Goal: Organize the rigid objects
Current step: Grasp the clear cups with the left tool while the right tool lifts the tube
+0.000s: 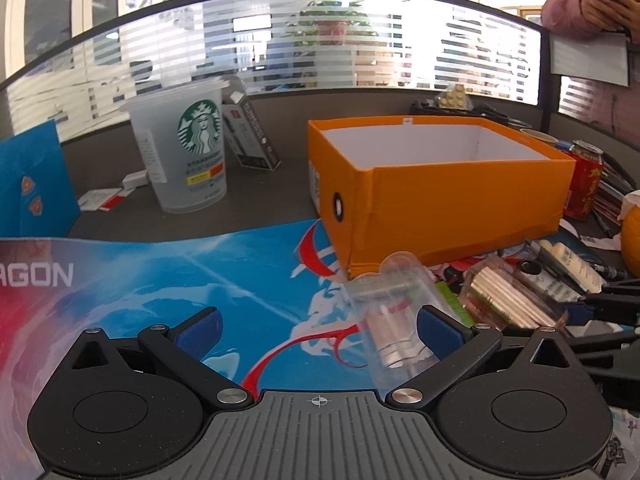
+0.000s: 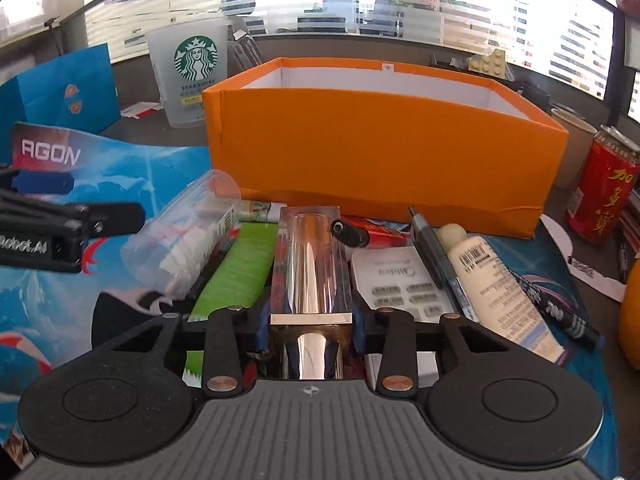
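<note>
My right gripper is shut on a clear rectangular bottle with a shiny copper core, its blue pads pressed on both sides of the bottle's near end. The bottle lies in a pile of small items in front of the orange box, which stands open-topped with a white inside. My left gripper is open above the blue mat. A clear plastic tube with white contents lies just inside its right finger, not gripped. In the left wrist view the same bottle shows at right, with the orange box behind it.
Around the bottle lie a white lotion tube, a black pen, a white remote and a green pack. A red can stands right of the box. A Starbucks cup and a blue bag stand at back left.
</note>
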A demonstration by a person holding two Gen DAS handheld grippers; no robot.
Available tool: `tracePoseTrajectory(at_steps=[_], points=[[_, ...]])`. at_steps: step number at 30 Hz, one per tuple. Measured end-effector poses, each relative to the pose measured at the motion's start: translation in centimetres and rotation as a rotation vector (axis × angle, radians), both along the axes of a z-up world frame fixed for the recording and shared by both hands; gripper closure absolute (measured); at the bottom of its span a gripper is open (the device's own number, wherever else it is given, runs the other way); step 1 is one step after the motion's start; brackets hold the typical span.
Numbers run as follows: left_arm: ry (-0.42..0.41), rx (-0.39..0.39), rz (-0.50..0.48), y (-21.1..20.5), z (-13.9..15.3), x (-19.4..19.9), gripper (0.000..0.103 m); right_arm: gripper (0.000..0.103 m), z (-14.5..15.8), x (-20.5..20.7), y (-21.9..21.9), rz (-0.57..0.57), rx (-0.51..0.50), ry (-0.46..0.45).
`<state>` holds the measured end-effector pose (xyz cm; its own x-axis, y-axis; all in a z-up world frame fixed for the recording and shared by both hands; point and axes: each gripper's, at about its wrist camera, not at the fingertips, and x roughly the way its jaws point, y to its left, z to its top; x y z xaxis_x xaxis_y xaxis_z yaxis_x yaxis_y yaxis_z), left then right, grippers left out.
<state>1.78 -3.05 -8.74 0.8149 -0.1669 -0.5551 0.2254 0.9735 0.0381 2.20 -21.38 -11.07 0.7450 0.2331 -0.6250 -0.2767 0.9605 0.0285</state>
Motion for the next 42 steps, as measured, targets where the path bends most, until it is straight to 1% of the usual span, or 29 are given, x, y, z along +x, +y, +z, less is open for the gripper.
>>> tracePoseTrajectory(at_steps=[9, 13, 16, 17, 19, 20, 22, 27, 29, 30, 31, 32, 33, 34, 38, 40, 42], points=[[-0.038, -0.047, -0.048, -1.7, 0.6, -1.0, 0.0, 0.068, -0.1, -1.2, -0.5, 0.043, -0.018, -0.017], [0.017, -0.019, -0.026, -2.5, -0.6, 0.1, 0.0, 0.068, -0.1, -1.4, -0.7, 0.054, -0.02, -0.021], [0.047, -0.049, -0.017, -2.6, -1.3, 0.7, 0.0, 0.068, -0.2, -1.3, -0.8, 0.058, -0.012, -0.014], [0.056, -0.047, -0.011, -2.7, -1.5, 0.9, 0.0, 0.068, -0.4, -1.2, -0.8, 0.059, -0.014, -0.002], [0.072, -0.03, -0.01, -3.2, -1.9, 1.4, 0.0, 0.068, -0.6, -1.3, -0.8, 0.066, -0.013, -0.008], [0.092, -0.028, -0.01, -3.3, -2.3, 1.8, 0.0, 0.068, -0.6, -1.4, -0.9, 0.067, -0.01, -0.011], [0.124, -0.05, -0.002, -3.2, -2.7, 2.3, 0.0, 0.068, -0.7, -1.4, -1.0, 0.071, -0.001, -0.014], [0.118, -0.088, 0.018, -3.0, -2.9, 2.8, 0.0, 0.068, -0.7, -1.5, -1.0, 0.077, -0.002, -0.023], [0.116, -0.097, 0.018, -2.8, -3.0, 2.9, 0.002, 0.068, -0.7, -1.5, -1.0, 0.075, 0.001, -0.026], [0.115, -0.099, 0.017, -2.8, -3.0, 2.9, 0.004, 0.068, -0.7, -1.5, -0.9, 0.075, -0.001, -0.028], [0.116, -0.1, 0.011, -2.8, -3.1, 3.0, 0.014, 0.068, -0.7, -1.5, -0.9, 0.075, -0.003, -0.028], [0.121, -0.105, 0.0, -2.8, -3.3, 3.0, 0.025, 0.068, -0.7, -1.5, -0.9, 0.074, -0.003, -0.029], [0.123, -0.119, -0.004, -2.6, -3.4, 3.1, 0.032, 0.068, -0.7, -1.5, -0.8, 0.074, -0.004, -0.03], [0.111, -0.13, -0.01, -2.5, -3.4, 3.0, 0.042, 0.068, -0.7, -1.6, -0.8, 0.073, -0.006, -0.03], [0.112, -0.142, -0.02, -2.2, -3.4, 3.0, 0.045, 0.068, -0.6, -1.4, -0.8, 0.071, 0.007, -0.019], [0.107, -0.141, -0.018, -2.0, -3.2, 2.9, 0.045, 0.068, -0.5, -1.3, -1.2, 0.071, 0.046, -0.001], [0.084, -0.134, -0.016, -1.8, -2.8, 2.6, 0.045, 0.068, -0.3, -1.1, -1.7, 0.07, 0.105, 0.026]])
